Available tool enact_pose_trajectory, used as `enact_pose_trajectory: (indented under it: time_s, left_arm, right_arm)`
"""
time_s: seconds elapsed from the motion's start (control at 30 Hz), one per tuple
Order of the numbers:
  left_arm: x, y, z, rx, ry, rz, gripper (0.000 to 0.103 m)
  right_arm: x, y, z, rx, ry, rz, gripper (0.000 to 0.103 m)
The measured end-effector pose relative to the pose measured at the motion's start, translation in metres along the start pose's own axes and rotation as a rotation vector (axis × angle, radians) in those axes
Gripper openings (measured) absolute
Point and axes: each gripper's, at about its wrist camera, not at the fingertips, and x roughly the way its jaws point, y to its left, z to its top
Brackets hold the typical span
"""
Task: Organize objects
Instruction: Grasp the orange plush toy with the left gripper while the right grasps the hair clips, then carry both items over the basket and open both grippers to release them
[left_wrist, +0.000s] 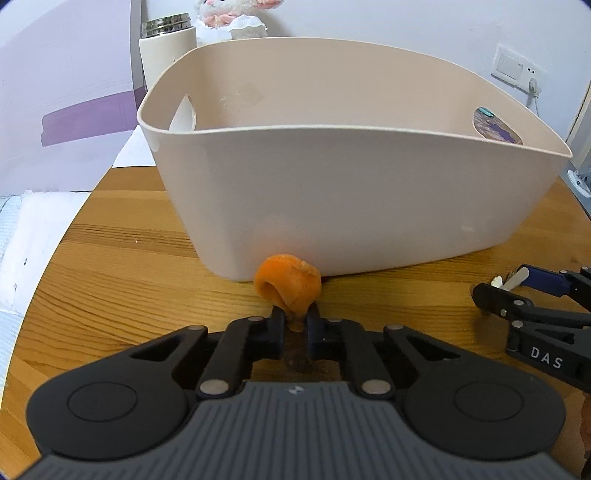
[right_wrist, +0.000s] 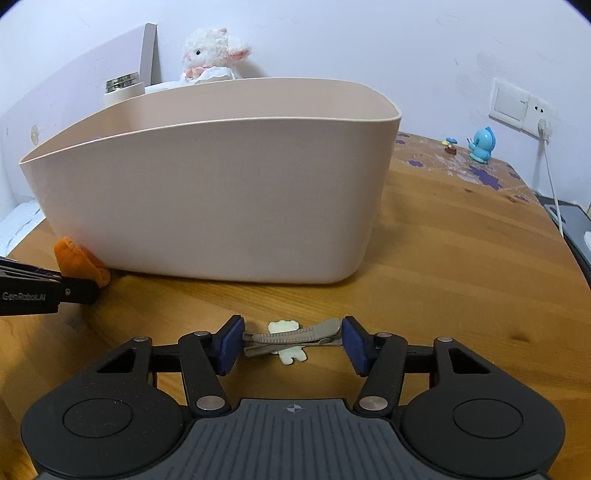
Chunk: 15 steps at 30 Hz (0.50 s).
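Pinching an orange cloth between nearly closed fingers, the left tool sits low on the worktop, the beige tub just ahead. The right tool grips a hair clip lengthwise across its half-spread fingers, the tub ahead and left.

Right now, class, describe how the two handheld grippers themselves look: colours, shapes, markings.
Both grippers, left gripper and right gripper, have black linked arms with silver rivets, blue finger pads, two round black discs and a ribbed grey base. Side markings read DAS and GenRobot.AI.
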Motion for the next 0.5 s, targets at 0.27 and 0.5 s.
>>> enact_pose_trajectory:
  time_s: [0.27,0.5]
  left_arm:
    - [-0.006,0.0,-0.002,-0.012,0.001,-0.002,0.011]
    - [-0.031,0.004,-0.008,-0.009,-0.033,-0.021,0.011]
  right_arm:
    - [-0.027,0.001,-0.01,0.029,-0.01,0.021,0.054]
    - [-0.063,0.004,-0.008,0.019,-0.071,0.031,0.054]
